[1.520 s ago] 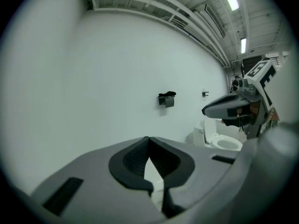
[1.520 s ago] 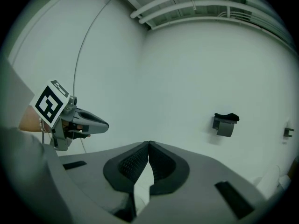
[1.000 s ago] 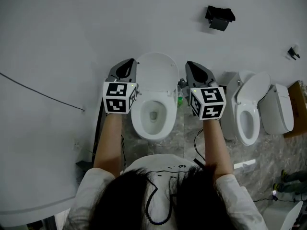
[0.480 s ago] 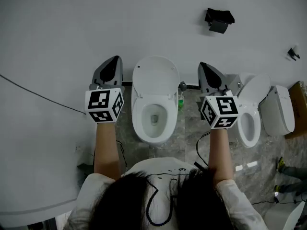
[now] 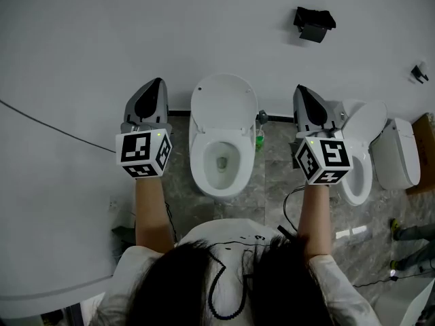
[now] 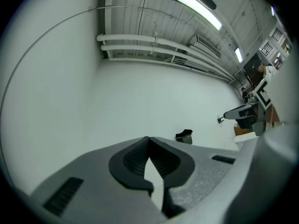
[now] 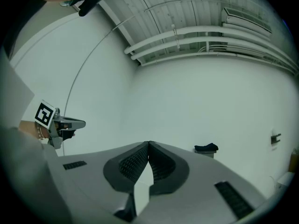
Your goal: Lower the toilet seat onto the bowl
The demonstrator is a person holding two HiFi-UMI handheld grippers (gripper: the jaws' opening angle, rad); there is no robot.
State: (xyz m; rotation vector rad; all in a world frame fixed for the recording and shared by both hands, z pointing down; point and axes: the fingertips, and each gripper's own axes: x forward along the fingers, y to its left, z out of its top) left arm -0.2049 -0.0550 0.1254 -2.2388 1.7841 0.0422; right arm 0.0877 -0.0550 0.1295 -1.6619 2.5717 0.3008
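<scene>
A white toilet (image 5: pixel 223 156) stands at the middle of the head view. Its lid (image 5: pixel 224 102) is raised against the white wall, and a white ring lies round the bowl opening; I cannot tell whether that ring is the seat or the bare rim. My left gripper (image 5: pixel 155 87) is left of the toilet, apart from it, shut and empty. My right gripper (image 5: pixel 302 91) is right of the toilet, also shut with nothing in it. Both gripper views face the bare wall, with the left gripper (image 6: pixel 149 139) and right gripper (image 7: pixel 149 143) jaws pressed together.
A second toilet (image 5: pixel 359 156) with its lid up stands close to my right gripper, and another white fixture (image 5: pixel 395 153) beyond it. A green object (image 5: pixel 257 141) sits between the toilets. Cables (image 5: pixel 291 204) lie on the floor. A black box (image 5: pixel 314 24) hangs on the wall.
Both grippers have moved outward, away from the sides of the raised lid, the left one leftward and the right one rightward. The toilet looks the same.
</scene>
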